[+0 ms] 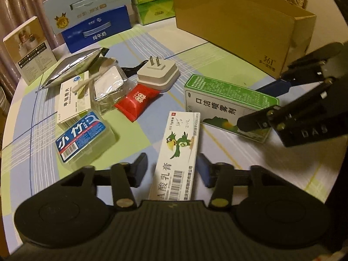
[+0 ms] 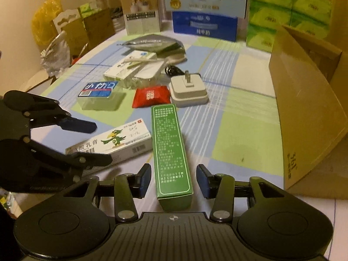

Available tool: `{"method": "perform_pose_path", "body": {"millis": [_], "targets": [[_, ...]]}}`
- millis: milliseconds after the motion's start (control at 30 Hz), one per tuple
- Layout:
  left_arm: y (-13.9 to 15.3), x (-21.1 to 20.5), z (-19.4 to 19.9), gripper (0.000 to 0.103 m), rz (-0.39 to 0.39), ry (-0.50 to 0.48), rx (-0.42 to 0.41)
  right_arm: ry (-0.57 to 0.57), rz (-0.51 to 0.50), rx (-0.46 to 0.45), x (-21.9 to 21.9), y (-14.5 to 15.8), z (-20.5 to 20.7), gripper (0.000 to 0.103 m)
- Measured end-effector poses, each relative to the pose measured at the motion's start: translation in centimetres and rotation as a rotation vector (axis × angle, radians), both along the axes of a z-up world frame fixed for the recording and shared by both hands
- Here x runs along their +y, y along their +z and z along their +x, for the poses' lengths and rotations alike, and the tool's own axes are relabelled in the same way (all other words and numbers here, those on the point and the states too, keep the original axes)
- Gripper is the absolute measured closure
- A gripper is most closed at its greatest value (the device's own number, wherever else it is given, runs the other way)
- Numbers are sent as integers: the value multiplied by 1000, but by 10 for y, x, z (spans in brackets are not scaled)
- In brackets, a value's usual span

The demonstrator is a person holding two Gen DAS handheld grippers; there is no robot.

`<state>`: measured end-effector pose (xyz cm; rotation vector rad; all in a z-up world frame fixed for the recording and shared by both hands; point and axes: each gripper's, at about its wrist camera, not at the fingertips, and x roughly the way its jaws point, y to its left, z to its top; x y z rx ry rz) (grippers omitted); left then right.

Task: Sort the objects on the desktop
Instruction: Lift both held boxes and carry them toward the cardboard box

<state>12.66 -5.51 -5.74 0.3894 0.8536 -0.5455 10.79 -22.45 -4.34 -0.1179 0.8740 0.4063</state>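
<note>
A long white ointment box with a green parrot (image 1: 180,148) (image 2: 121,141) lies flat on the checked tablecloth (image 1: 250,158). My left gripper (image 1: 173,169) (image 2: 101,143) straddles its near end, open: the right pad is at the box's edge and a thin gap shows on the left. A green spray box (image 2: 169,143) (image 1: 226,100) lies between the fingers of my right gripper (image 2: 174,179) (image 1: 249,106). That gripper is open, with cloth visible on both sides of the box.
An open brown cardboard box (image 1: 239,28) (image 2: 304,108) stands at the right. Behind the two boxes lie a white plug adapter (image 1: 157,74), a red sachet (image 1: 137,100), a blue-labelled clear case (image 1: 82,137), a white medicine box (image 1: 71,102) and a silver pouch (image 1: 74,67). Milk cartons (image 1: 95,32) line the back.
</note>
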Motion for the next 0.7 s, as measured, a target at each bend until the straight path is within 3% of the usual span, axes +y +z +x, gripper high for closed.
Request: {"method": "perform_pose_path", "body": {"millis": [200, 433, 700], "targets": [[-7, 0, 1, 67, -22, 10, 4, 2, 26, -3, -3, -4, 2, 60], [-6, 8, 2, 69, -47, 144, 2, 16, 28, -6, 3, -10, 5, 60], [-9, 11, 4, 68, -74, 144, 2, 23, 6, -12, 12, -13, 13, 60]]}}
